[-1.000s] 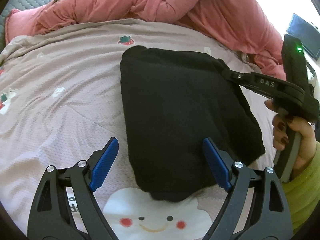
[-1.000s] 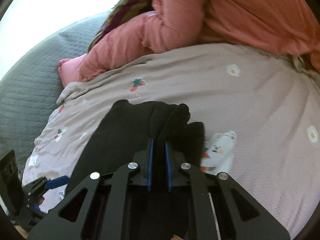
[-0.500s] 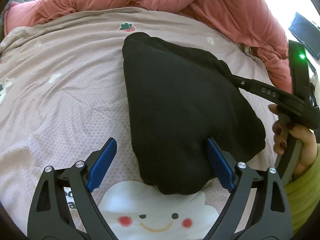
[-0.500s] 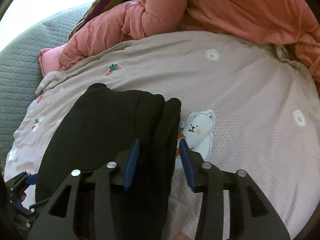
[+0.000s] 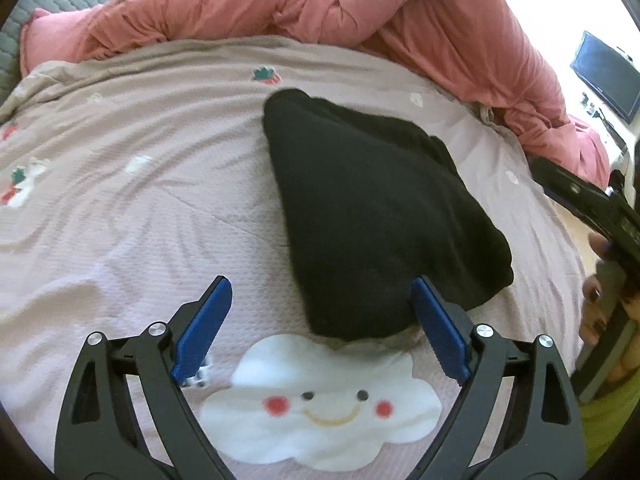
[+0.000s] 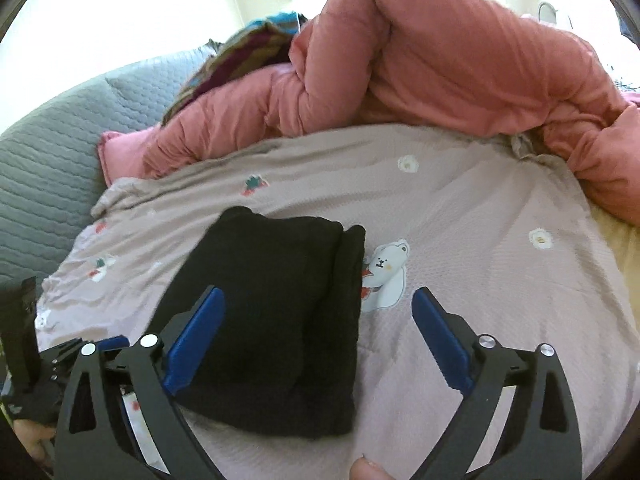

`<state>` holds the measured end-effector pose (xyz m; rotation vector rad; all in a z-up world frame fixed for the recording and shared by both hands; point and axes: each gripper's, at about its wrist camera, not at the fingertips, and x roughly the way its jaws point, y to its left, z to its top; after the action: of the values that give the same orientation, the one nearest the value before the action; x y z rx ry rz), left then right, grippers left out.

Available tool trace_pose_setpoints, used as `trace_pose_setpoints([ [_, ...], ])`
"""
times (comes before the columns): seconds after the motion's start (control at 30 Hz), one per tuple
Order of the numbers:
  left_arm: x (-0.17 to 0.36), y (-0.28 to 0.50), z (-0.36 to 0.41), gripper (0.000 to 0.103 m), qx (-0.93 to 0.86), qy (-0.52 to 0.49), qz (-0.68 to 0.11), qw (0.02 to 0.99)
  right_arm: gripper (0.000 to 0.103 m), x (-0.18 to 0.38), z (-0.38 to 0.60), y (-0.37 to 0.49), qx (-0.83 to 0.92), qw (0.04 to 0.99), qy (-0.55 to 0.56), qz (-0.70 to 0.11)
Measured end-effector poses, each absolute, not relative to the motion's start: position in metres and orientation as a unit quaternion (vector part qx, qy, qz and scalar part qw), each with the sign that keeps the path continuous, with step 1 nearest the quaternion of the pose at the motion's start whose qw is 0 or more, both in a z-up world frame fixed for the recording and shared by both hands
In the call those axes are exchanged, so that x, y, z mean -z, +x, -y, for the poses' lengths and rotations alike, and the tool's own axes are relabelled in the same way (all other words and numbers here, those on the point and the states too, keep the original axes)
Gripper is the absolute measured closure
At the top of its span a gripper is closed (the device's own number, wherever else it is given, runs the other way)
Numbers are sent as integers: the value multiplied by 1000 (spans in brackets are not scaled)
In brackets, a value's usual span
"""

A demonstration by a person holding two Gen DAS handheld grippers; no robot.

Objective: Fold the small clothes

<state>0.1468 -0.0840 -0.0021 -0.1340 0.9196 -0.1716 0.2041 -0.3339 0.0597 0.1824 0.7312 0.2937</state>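
Both hand-held grippers hang spread and empty over a bed: the left gripper [image 5: 320,332] frames the near tip of a folded black garment [image 5: 376,216], while the right gripper [image 6: 318,340] has its left blue pad over the cloth and its right pad above bare sheet.

The garment lies in a compact wedge on a mauve printed bedsheet [image 5: 120,200], its near point touching the top of a smiling cloud print [image 5: 320,404] in the left wrist view. In the right wrist view a rolled fold runs along the garment's 3 o'clock edge, just beside a bear print [image 6: 386,276].

Judging by the shape, the fold looks close to finished (the layers sit stacked, though the outline is more triangle than rectangle). Doing this step well likely means keeping the grippers wide and clear of the cloth, or pressing lightly on the thick 3 o'clock roll to flatten it without dragging the soft knit, which would slide and bunch on the sheet.

Open sheet extends to 9 o'clock and 3 o'clock of the garment, giving both tools room to withdraw sideways. At 12 o'clock a heaped pink duvet [image 6: 440,80] closes off the far side, with a grey quilted cover [image 6: 52,152] beyond at 10 o'clock. The right gripper appears at the left wrist view's 3 o'clock rim, well apart from the cloth.
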Motion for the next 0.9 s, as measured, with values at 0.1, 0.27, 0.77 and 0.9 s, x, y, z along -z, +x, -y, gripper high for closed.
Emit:
trace_pose_setpoints([
  [0.1, -8, 134, 74, 10, 69, -67, -424, 901, 5, -70, 331, 185, -143, 925, 78, -342],
  [0.27, -21, 112, 56, 10, 53, -74, -399, 913, 5, -84, 323, 155, -131, 937, 41, -320],
  [0.77, -39, 51, 40, 10, 48, -60, -362, 929, 5, -95, 312, 92, -101, 950, 31, -295],
  [0.9, -34, 40, 41, 10, 57, -70, -365, 927, 5, -88, 307, 72, -89, 954, 12, -287],
])
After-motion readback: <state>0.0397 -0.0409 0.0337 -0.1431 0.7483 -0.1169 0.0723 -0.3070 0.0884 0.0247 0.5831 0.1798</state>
